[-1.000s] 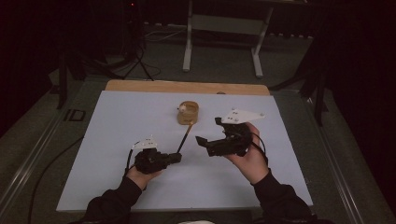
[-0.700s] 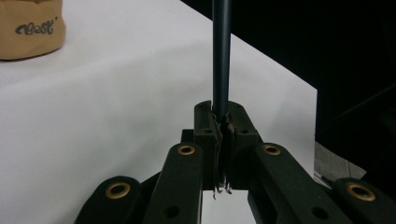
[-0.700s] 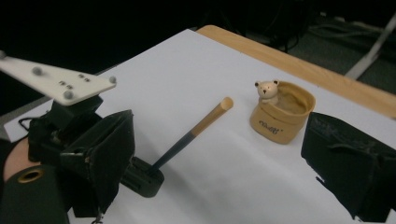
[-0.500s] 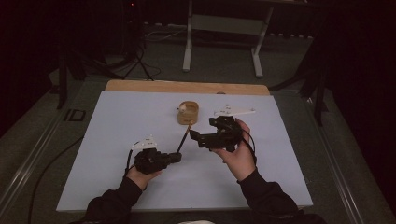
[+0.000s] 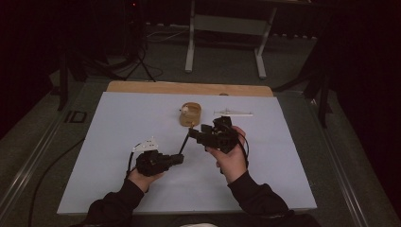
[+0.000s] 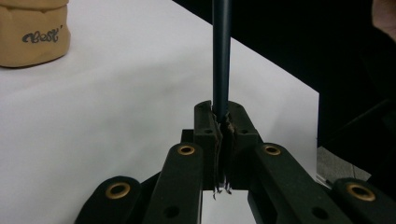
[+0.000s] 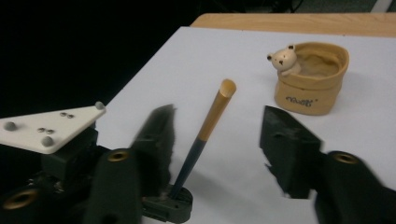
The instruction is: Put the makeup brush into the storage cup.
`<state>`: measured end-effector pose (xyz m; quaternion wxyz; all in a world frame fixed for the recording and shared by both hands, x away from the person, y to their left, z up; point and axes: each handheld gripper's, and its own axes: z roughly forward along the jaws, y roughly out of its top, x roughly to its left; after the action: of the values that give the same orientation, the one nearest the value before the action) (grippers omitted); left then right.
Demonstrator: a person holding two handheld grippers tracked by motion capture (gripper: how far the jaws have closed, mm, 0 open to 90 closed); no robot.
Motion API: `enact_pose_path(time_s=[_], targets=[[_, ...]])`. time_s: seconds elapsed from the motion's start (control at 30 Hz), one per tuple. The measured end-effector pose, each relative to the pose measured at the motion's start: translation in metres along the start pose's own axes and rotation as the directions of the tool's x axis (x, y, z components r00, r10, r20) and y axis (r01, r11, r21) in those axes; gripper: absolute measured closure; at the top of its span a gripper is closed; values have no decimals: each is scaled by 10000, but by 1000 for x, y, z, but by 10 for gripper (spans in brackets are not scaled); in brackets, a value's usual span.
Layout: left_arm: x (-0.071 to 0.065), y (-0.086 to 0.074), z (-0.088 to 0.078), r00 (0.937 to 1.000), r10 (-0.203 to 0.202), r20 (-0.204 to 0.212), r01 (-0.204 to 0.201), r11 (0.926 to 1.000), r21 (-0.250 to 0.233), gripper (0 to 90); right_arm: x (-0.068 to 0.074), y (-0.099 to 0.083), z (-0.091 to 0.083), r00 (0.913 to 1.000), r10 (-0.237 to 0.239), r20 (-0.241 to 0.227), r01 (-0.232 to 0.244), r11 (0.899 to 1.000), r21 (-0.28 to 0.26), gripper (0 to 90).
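While my left gripper (image 6: 223, 128) stays clamped on the pencil (image 7: 205, 133), my right gripper (image 7: 224, 140), half-open and just closing around its upper end without contact, must squeeze next.

Pen (image 5: 184, 140) between left tongs (image 5: 178, 158) and right tongs (image 5: 195, 135), pot (image 5: 190, 114) behind, on table (image 5: 118, 123)

Two handheld black grippers: left gripper (image 5: 181, 158) topped by grey three-cornered plate (image 7: 51, 127) with small studs; right gripper (image 5: 193, 135) trailing black cable. Brass-ringed pivots on fingers (image 6: 212, 133). Dark long sleeves (image 5: 257, 197).
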<state>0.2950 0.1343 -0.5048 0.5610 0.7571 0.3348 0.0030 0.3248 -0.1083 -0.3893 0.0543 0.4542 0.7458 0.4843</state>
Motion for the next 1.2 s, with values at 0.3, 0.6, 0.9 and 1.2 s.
enact_pose_path(time_s=[0.3, 0.6, 0.9, 1.2], targets=[[-3, 0, 0, 10000, 55, 2, -55, 10000, -5, 861, -4, -1, 8, 9974, 664, -265, -663, 9978, 82, 533], [-4, 1, 1, 9997, 225, 35, -225, 9997, 33, 862, -5, -4, 16, 9948, 931, -408, -922, 9955, 229, 694], [-5, 1, 2, 9997, 214, 105, -215, 9997, 148, 861, -5, -3, 17, 9920, 1116, -590, -1103, 9936, 248, 802], [-6, 1, 4, 9992, 288, 275, -292, 9995, 150, 838, -1, -2, 14, 9847, 1125, -1332, -1093, 9935, 305, 842]])
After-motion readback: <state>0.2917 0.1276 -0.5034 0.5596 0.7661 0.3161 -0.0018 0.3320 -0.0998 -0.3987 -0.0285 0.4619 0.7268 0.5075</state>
